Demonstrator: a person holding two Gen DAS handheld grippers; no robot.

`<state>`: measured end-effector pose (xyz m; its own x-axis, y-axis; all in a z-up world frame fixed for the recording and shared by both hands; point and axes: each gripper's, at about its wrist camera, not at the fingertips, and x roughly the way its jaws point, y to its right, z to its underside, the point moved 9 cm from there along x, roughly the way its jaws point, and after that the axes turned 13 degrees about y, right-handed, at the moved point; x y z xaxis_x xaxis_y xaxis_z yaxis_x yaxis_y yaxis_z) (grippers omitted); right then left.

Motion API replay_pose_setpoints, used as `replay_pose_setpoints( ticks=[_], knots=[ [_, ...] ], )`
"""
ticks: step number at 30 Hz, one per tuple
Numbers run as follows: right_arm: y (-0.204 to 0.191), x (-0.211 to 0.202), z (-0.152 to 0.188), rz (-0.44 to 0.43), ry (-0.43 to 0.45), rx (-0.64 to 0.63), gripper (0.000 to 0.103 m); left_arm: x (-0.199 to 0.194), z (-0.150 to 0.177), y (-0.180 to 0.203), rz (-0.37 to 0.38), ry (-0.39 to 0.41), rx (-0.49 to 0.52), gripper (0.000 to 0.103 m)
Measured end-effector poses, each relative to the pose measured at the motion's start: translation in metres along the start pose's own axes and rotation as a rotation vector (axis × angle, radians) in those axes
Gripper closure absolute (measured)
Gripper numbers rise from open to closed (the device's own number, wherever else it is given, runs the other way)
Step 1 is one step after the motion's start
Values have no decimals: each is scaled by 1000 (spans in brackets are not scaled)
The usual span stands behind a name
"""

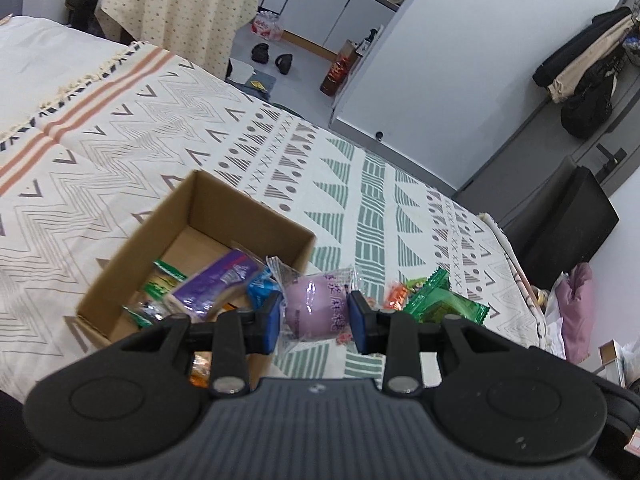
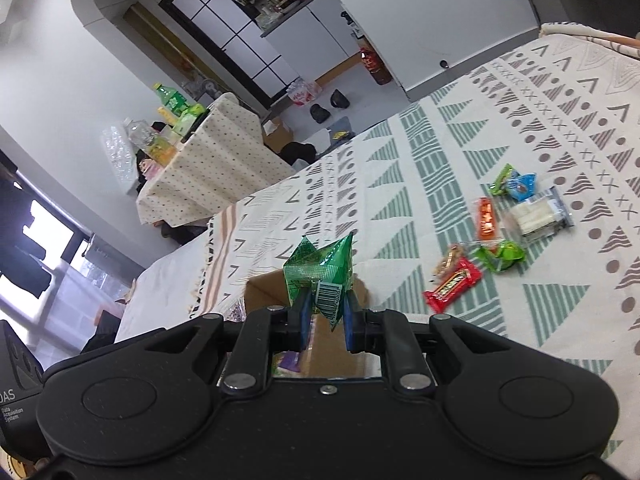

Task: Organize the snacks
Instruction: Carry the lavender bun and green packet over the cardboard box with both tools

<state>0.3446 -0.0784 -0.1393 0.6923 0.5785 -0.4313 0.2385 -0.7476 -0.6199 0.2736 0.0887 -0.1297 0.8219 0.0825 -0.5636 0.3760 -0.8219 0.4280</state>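
An open cardboard box [image 1: 144, 248] stands on the patterned bedspread and holds several snack packets, one purple [image 1: 218, 280]. My left gripper [image 1: 316, 322] is shut on a pale purple wrapped snack [image 1: 316, 308], just right of the box's near corner. A green packet [image 1: 448, 304] lies on the spread right of it. My right gripper [image 2: 325, 314] is shut on a green foil packet [image 2: 320, 270] with a barcode, held above the box's edge [image 2: 264, 288]. Loose snacks lie to the right: a red bar [image 2: 452, 285], an orange packet [image 2: 486, 218], a white packet [image 2: 536, 216].
The bedspread [image 1: 120, 140] covers a bed whose far edge drops to the floor. A table with a dotted cloth [image 1: 180, 4] stands beyond it. A black case [image 1: 568, 216] stands off the bed's right side. Green and blue packets [image 2: 514, 182] lie further out.
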Motion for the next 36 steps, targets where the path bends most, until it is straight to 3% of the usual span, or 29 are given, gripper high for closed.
replay_pose_setpoints(
  ticks=[16,29,36],
  knots=[
    [-57,16,34,-60,-41,-35,87,-25,-29,-63,-67,39,-53,69],
    [-81,34,73,-52,-97,-49,87,-12,-17,-109,-107,-24,-109,68],
    [-90,41,88,-53,-126,-53,86,-15,-23,-122,-128,-2,-110,50]
  ],
)
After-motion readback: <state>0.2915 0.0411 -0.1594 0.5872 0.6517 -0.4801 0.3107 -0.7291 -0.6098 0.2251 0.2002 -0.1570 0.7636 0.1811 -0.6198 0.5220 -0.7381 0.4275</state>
